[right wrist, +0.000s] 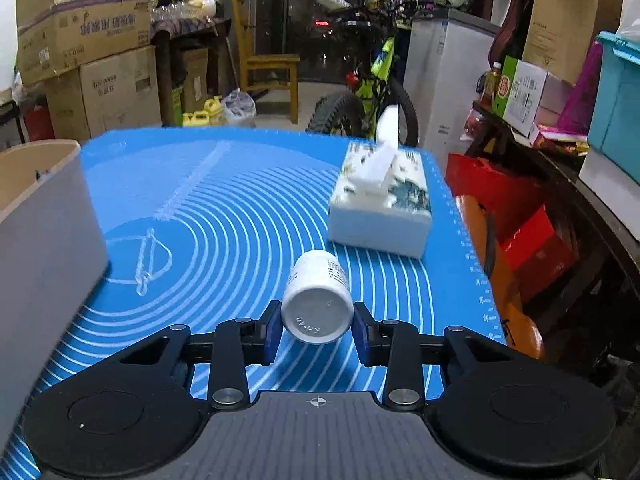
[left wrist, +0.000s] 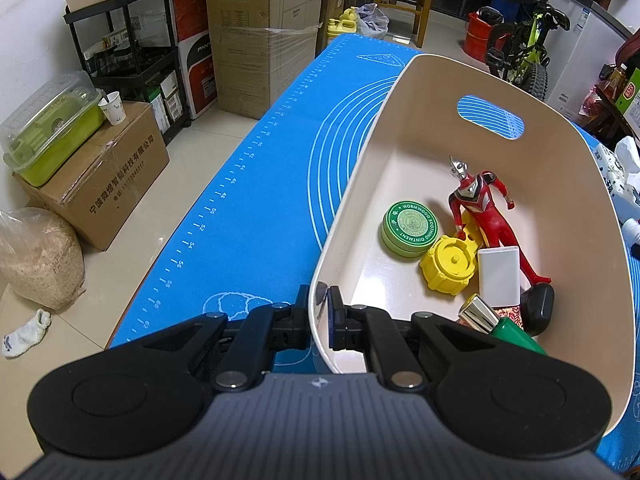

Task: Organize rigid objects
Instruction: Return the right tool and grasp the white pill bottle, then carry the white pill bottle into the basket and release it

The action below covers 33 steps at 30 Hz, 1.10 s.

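A beige plastic bin (left wrist: 432, 92) stands on the blue mat (left wrist: 256, 200). My left gripper (left wrist: 319, 312) is shut on the bin's near rim, one finger outside and one inside. In the bin lie a red toy figure (left wrist: 480, 208), a green ointment tin (left wrist: 410, 228), a yellow cap (left wrist: 450, 262), a white card box (left wrist: 499, 276), a black case (left wrist: 538, 308) and a green bottle with a gold cap (left wrist: 504, 326). My right gripper (right wrist: 317, 322) is shut on a white pill bottle (right wrist: 318, 296), its base towards the camera, held above the mat (right wrist: 224, 216). The bin's corner (right wrist: 44, 208) is at the left.
A tissue box (right wrist: 380, 208) sits on the mat's far right. Cardboard boxes (left wrist: 260, 36), a black shelf cart (left wrist: 128, 48), a green container (left wrist: 56, 128) and a bicycle (right wrist: 372, 80) surround the table. A sock (left wrist: 26, 332) and a sack (left wrist: 38, 256) lie on the floor at the left.
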Motion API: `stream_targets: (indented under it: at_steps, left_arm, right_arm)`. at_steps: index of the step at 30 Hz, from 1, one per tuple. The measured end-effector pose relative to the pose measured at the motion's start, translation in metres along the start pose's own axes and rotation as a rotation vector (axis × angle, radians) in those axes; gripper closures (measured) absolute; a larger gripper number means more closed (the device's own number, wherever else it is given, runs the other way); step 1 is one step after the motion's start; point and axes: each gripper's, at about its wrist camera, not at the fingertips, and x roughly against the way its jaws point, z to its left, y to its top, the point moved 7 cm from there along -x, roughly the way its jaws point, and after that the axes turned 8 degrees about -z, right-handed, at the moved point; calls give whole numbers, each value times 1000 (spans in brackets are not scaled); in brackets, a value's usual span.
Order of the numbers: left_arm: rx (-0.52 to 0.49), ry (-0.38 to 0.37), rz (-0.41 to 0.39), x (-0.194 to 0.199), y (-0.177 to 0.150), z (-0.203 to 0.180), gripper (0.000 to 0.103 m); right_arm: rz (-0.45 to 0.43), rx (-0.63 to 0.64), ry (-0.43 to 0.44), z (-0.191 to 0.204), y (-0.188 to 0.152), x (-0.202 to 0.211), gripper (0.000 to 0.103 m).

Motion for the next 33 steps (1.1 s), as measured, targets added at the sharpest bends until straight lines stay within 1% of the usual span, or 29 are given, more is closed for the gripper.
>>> stream_targets:
  at_steps: [5, 10, 15, 18, 24, 29, 33]
  left_arm:
    - [0, 0, 0, 0, 0, 0, 93]
    - [0, -1, 0, 0, -1, 0, 93]
    - [1, -2, -1, 0, -1, 1, 93]
    - [2, -3, -2, 0, -1, 1, 93]
    - [2, -2, -2, 0, -1, 1, 94]
    - [2, -3, -2, 0, -1, 1, 94]
    - [0, -2, -2, 0, -1, 1, 94]
  right_arm:
    - [-65, -10, 32, 10, 22, 21, 60]
    - [-118, -16, 93, 30, 46, 40, 60]
    - [-170, -7, 161, 63, 67, 60, 60]
    - [-182, -4, 209, 87, 77, 70, 60]
    - [-164, 28, 311, 138, 84, 81, 60]
    - [-121, 77, 381, 184, 74, 86, 60]
    - [-80, 118, 416, 214, 62, 87, 60]
